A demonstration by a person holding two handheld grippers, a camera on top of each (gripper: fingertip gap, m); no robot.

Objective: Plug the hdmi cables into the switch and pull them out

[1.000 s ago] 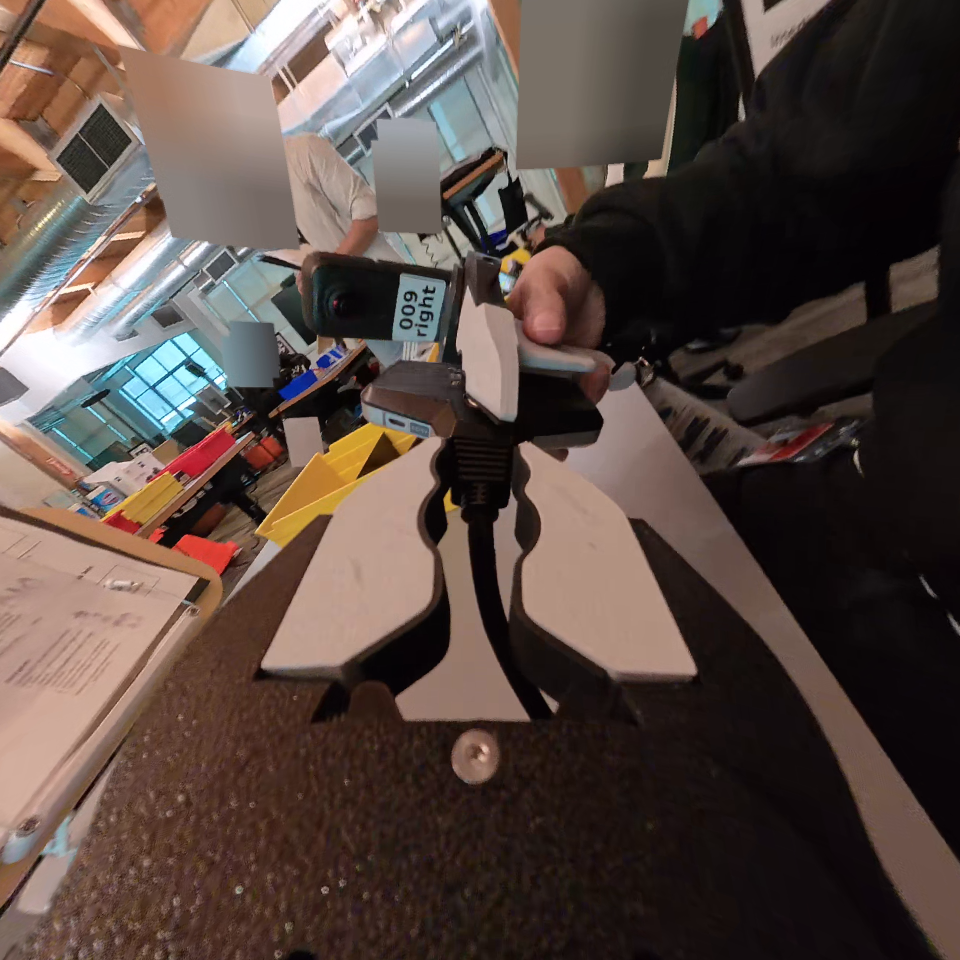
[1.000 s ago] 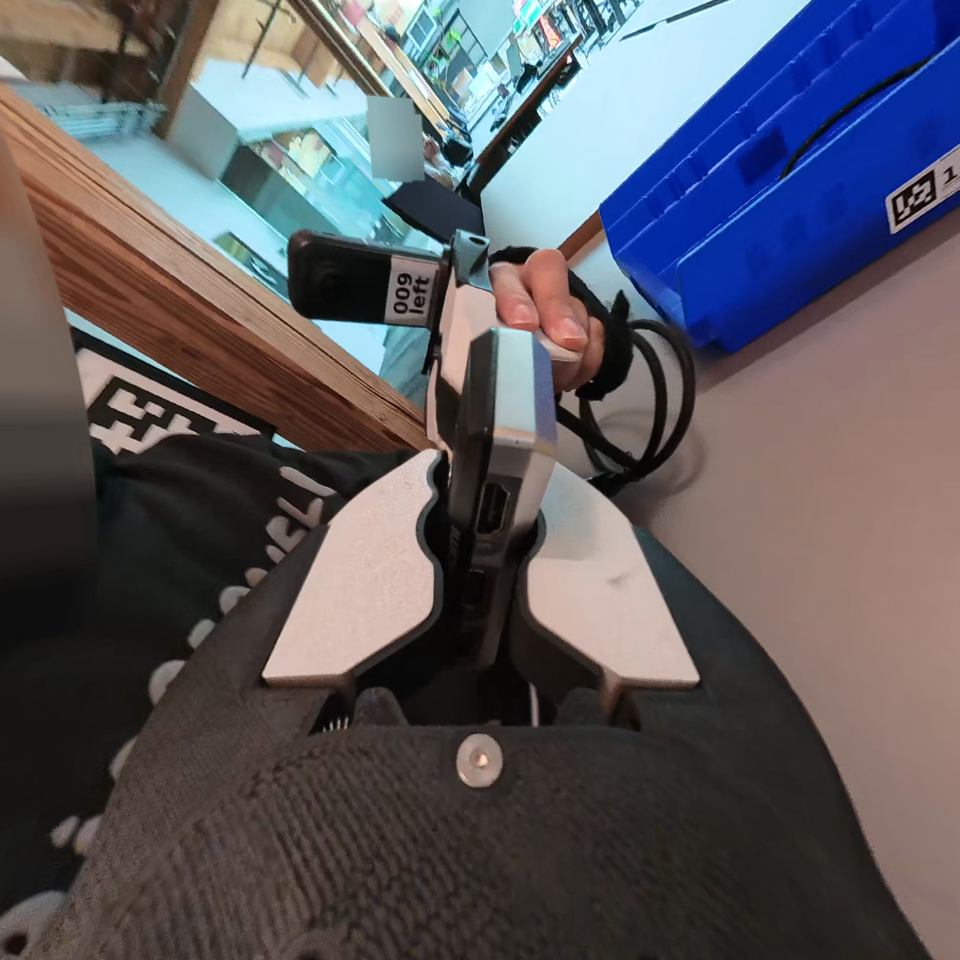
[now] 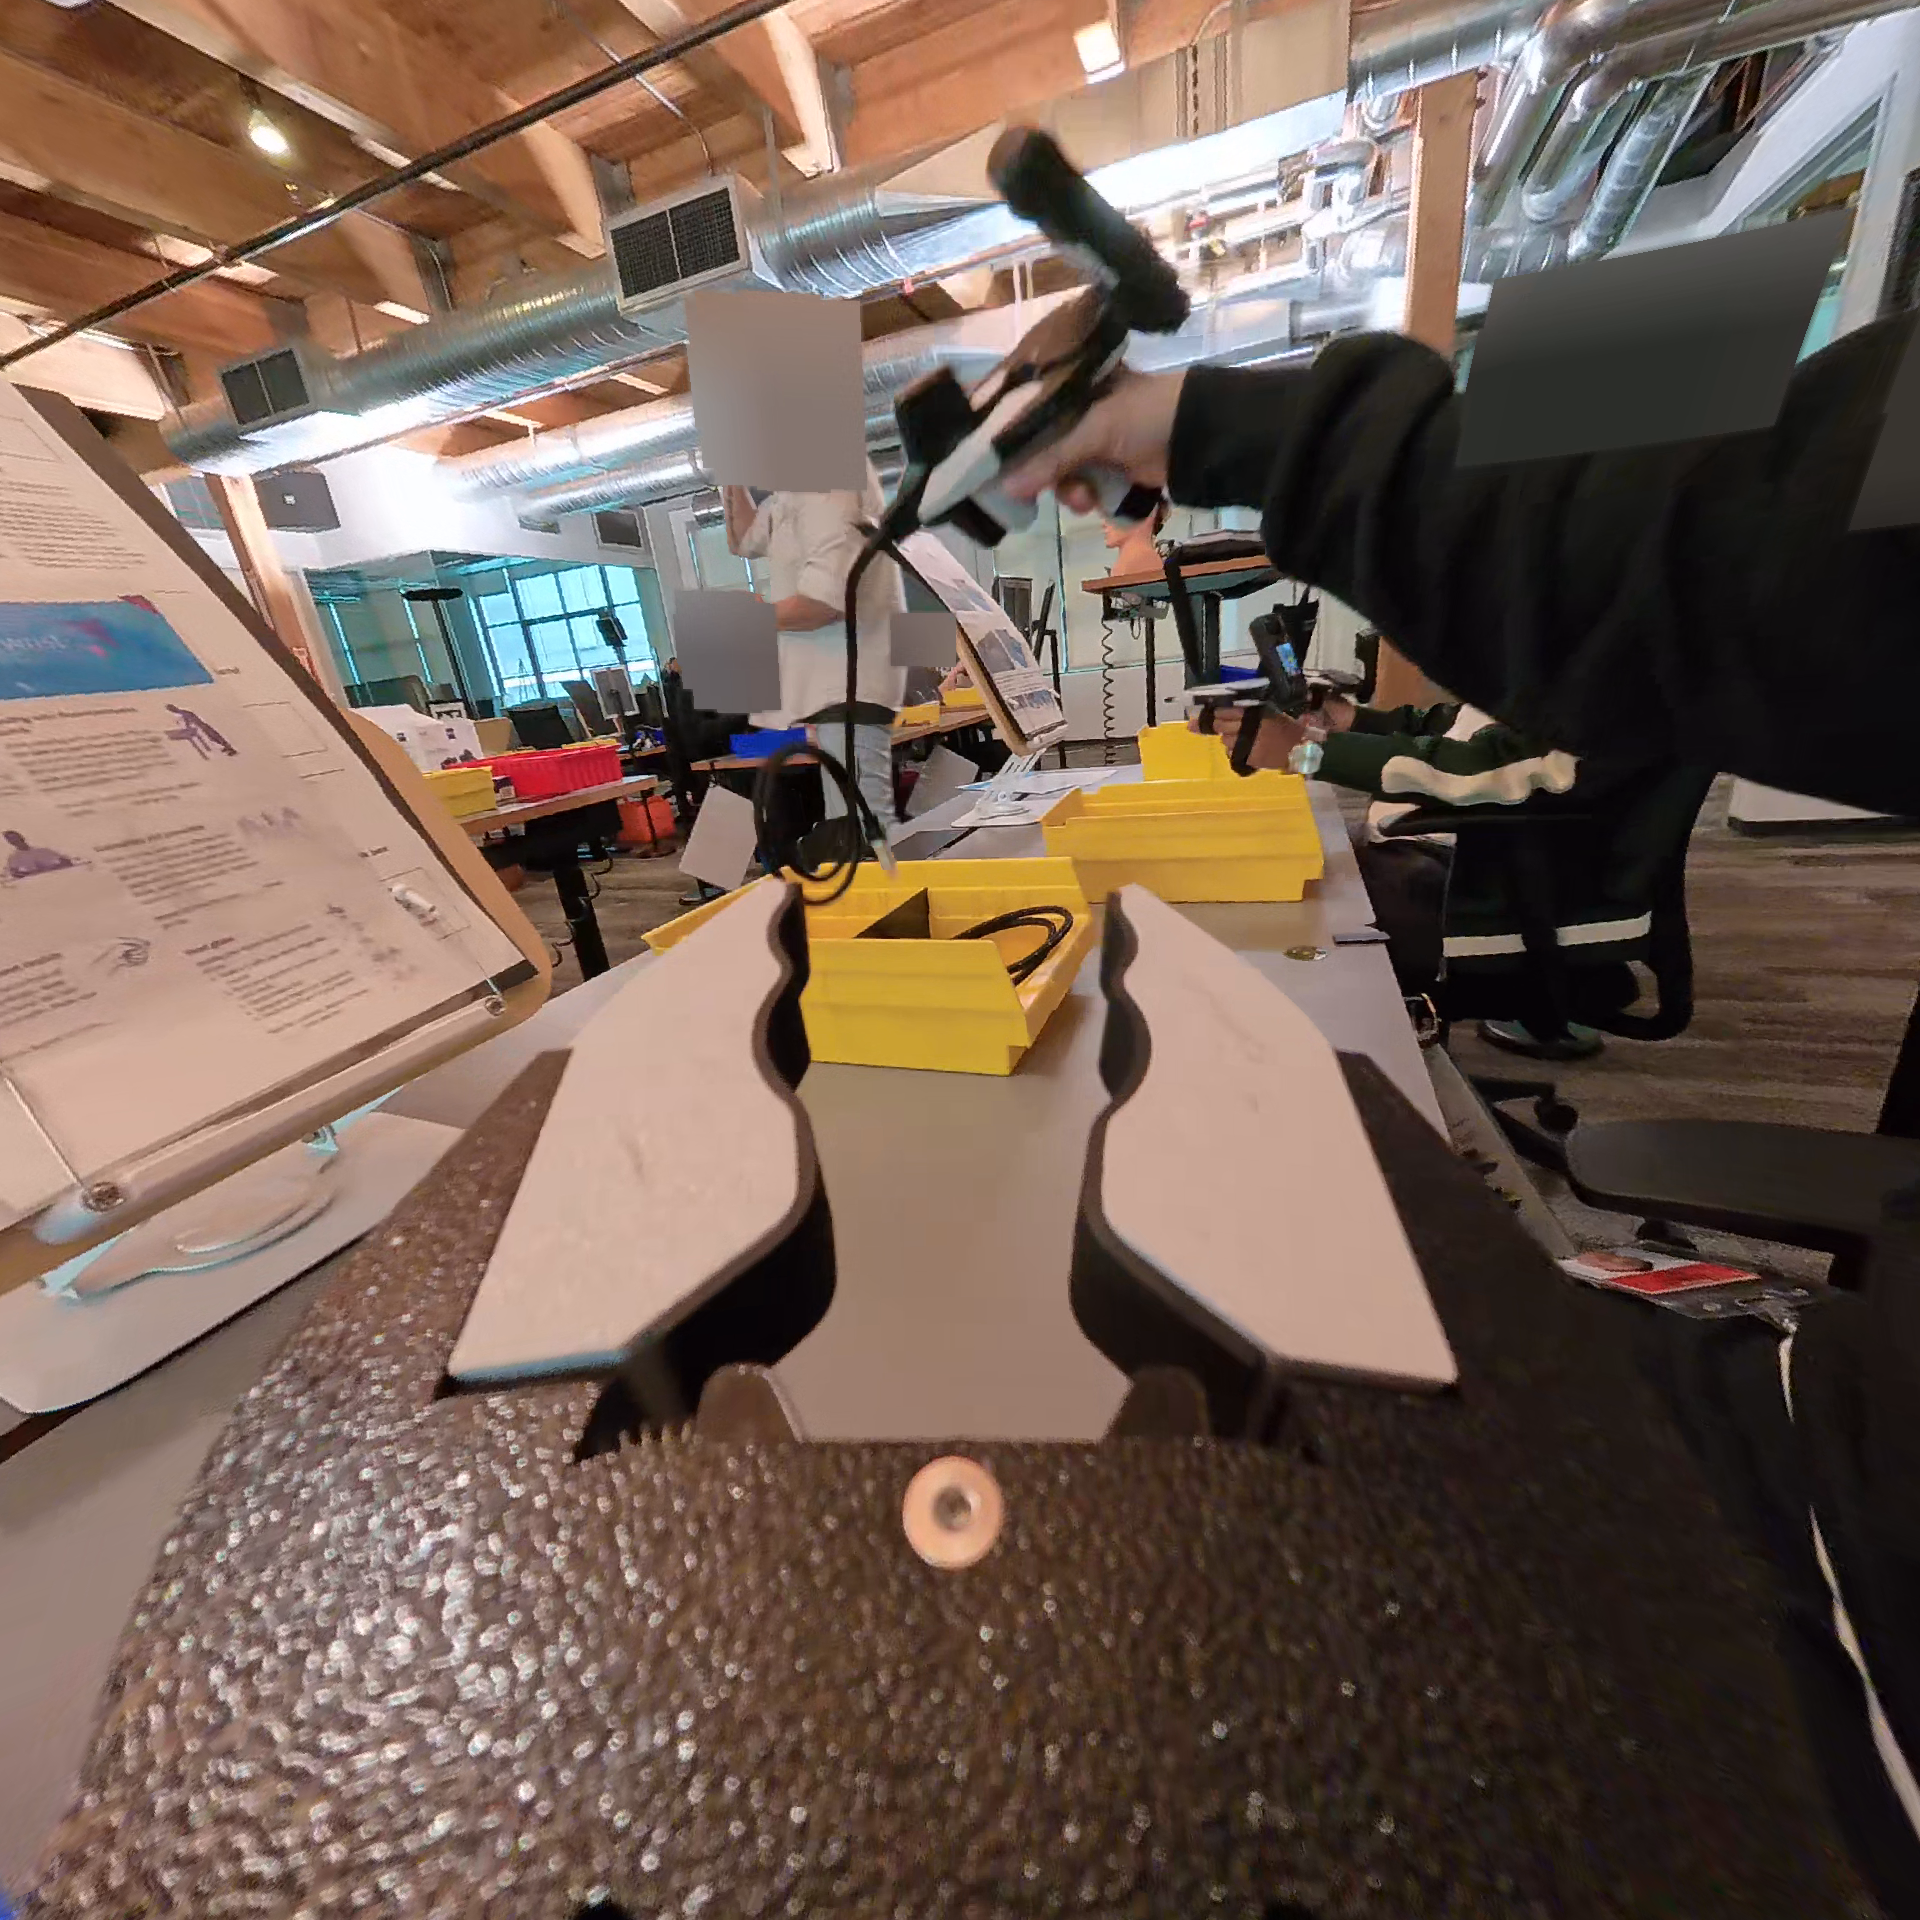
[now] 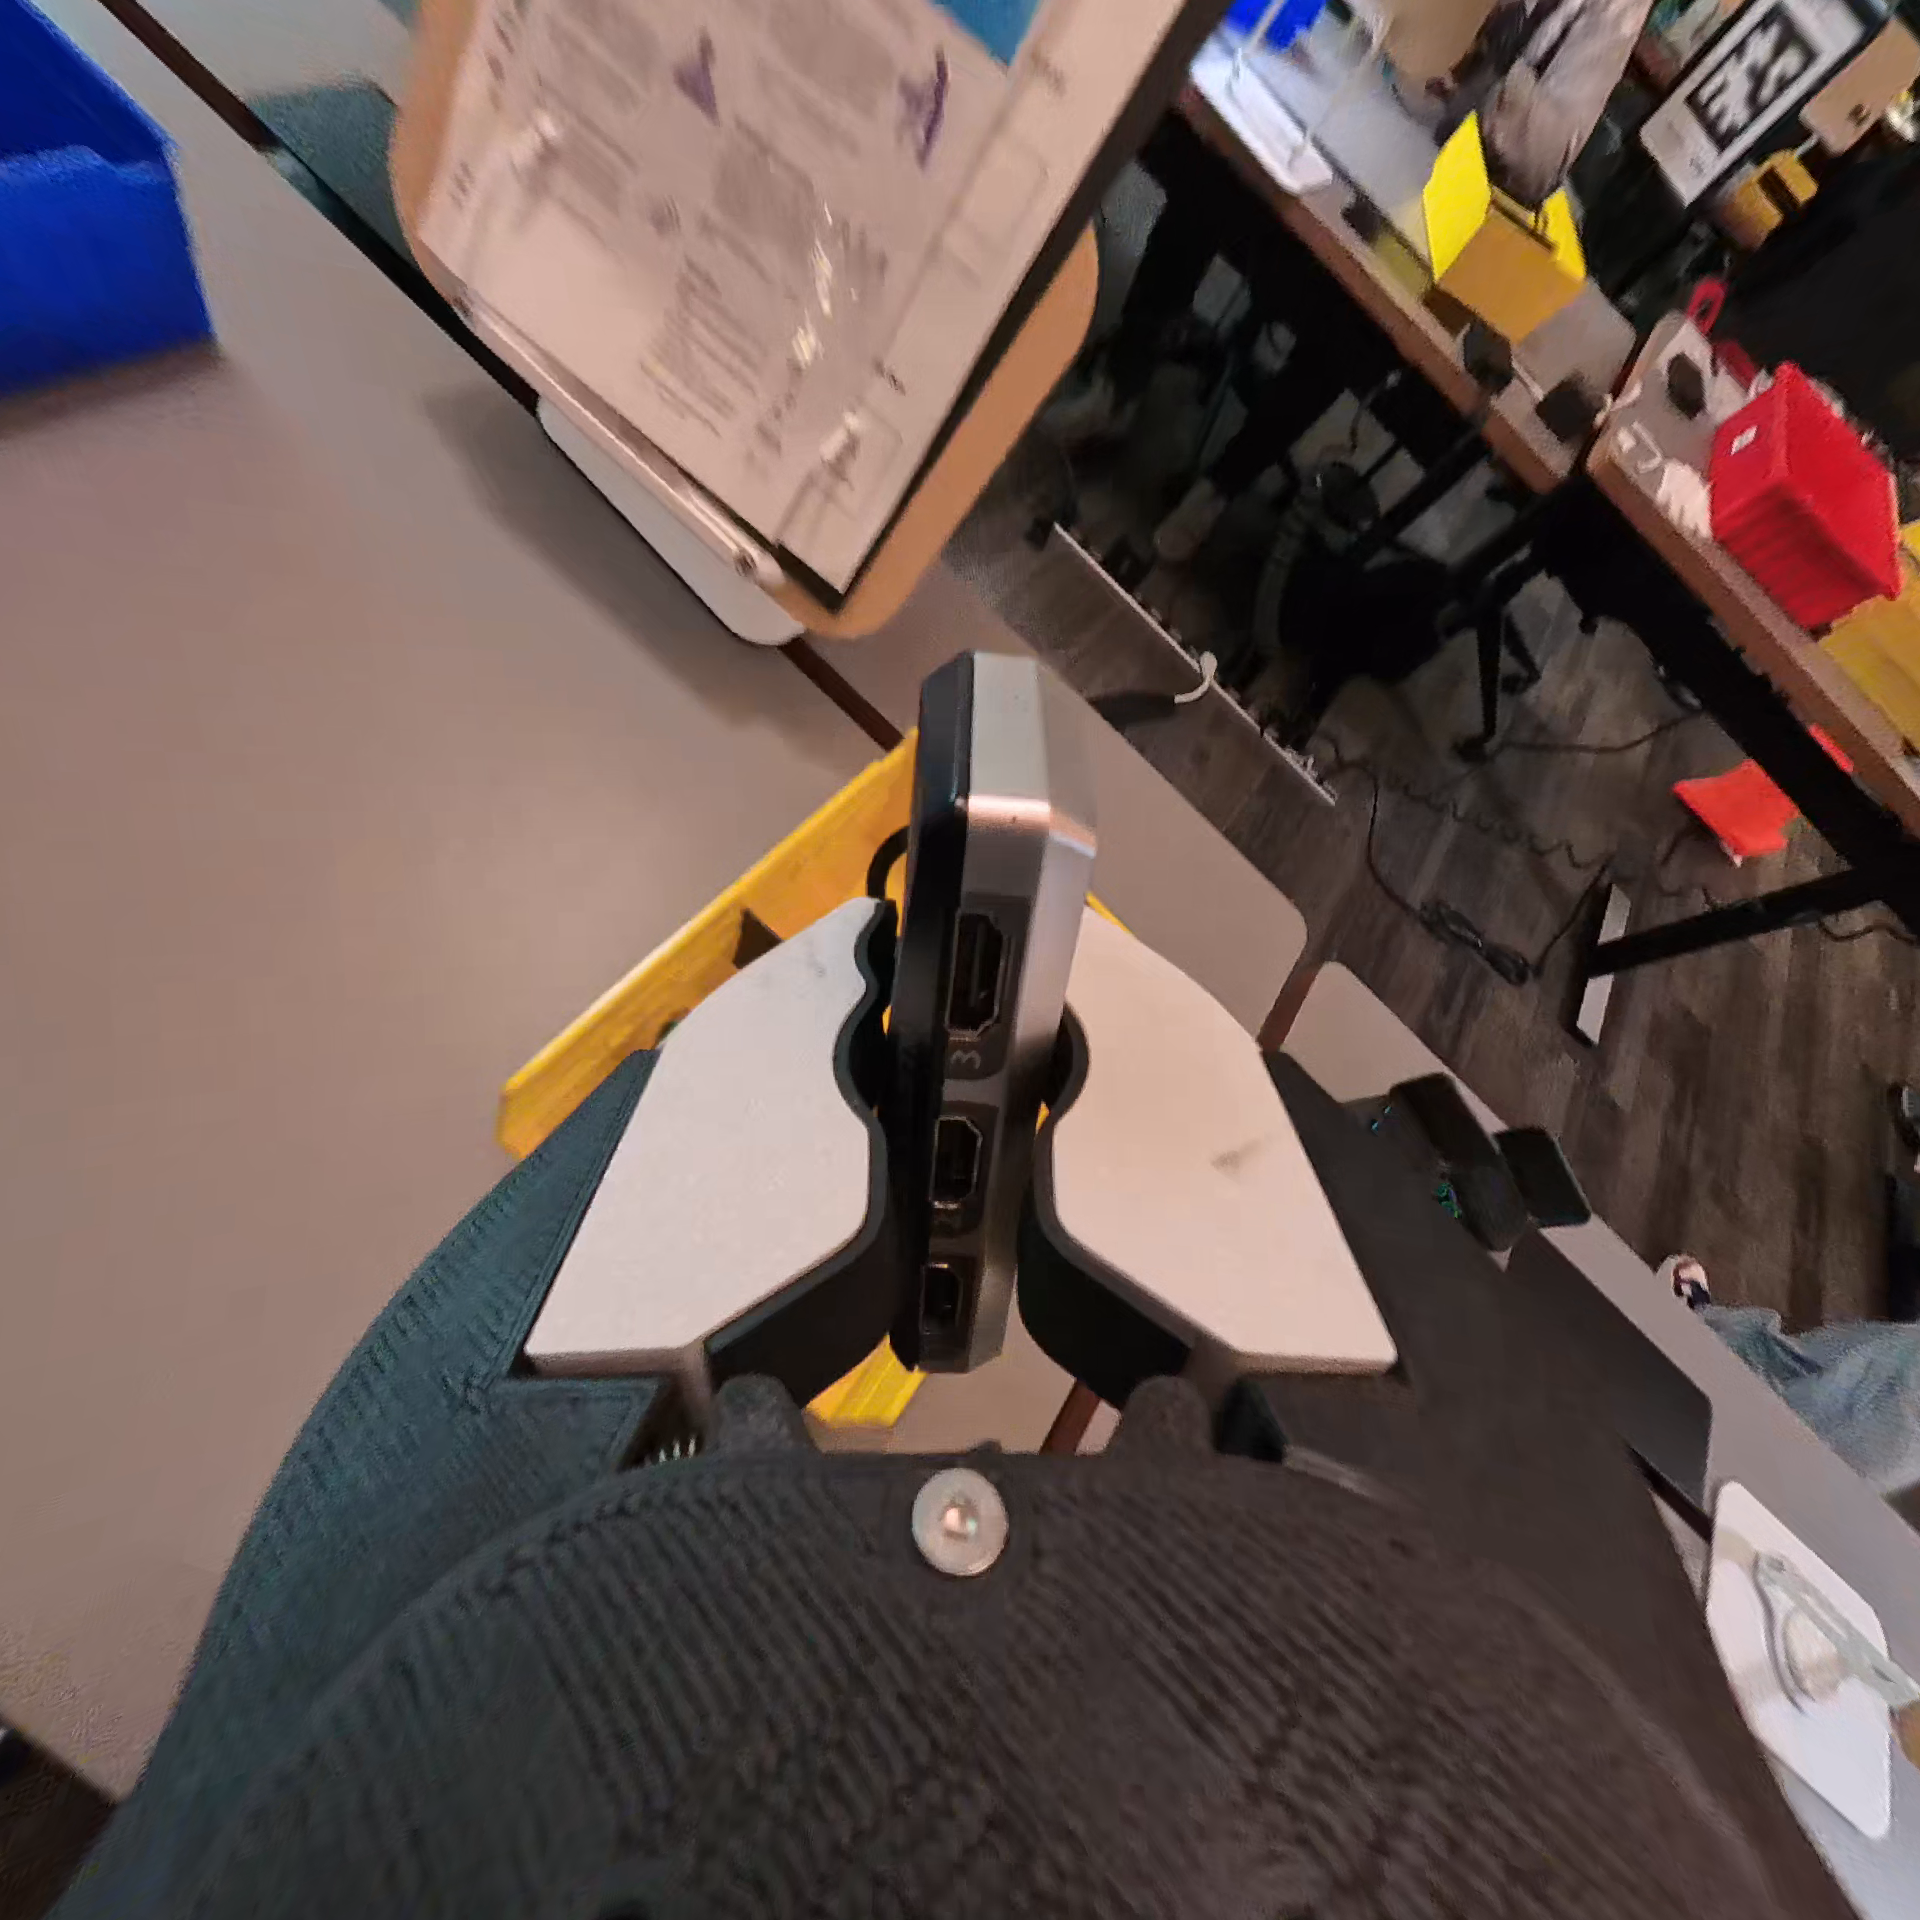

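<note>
Between the fingers of the right gripper (image 4: 961, 1039) sits the switch (image 4: 987, 997), a slim silver-and-black box held on edge, its row of three ports facing the camera with nothing plugged into them. Both fingers press against its flat sides. Below it, partly hidden by the gripper, lies a yellow bin (image 4: 717, 956) on the grey desk (image 4: 312, 779), and a blue bin (image 4: 83, 229) shows at the upper left corner. A tilted board with printed sheets (image 4: 748, 260) stands on a white base near the desk's far edge.

From the left wrist view, the left gripper (image 3: 951, 971) has its fingers spread wide apart with nothing between them, hovering low over the desk (image 3: 935, 1195). Straight ahead is the yellow bin (image 3: 935, 997) with a coiled black cable (image 3: 1023, 928) lying inside it. Higher up, the right gripper (image 3: 935, 436) appears blurred, held by a hand (image 3: 1101, 436) in a black sleeve. A thin black cable (image 3: 852, 644) hangs down beneath it, looping above the bin's back edge; whether it is attached to the switch cannot be told through the blur. The printed board (image 3: 208, 779) stands at the left, and a second yellow bin (image 3: 1184, 842) rests farther back on the desk.
</note>
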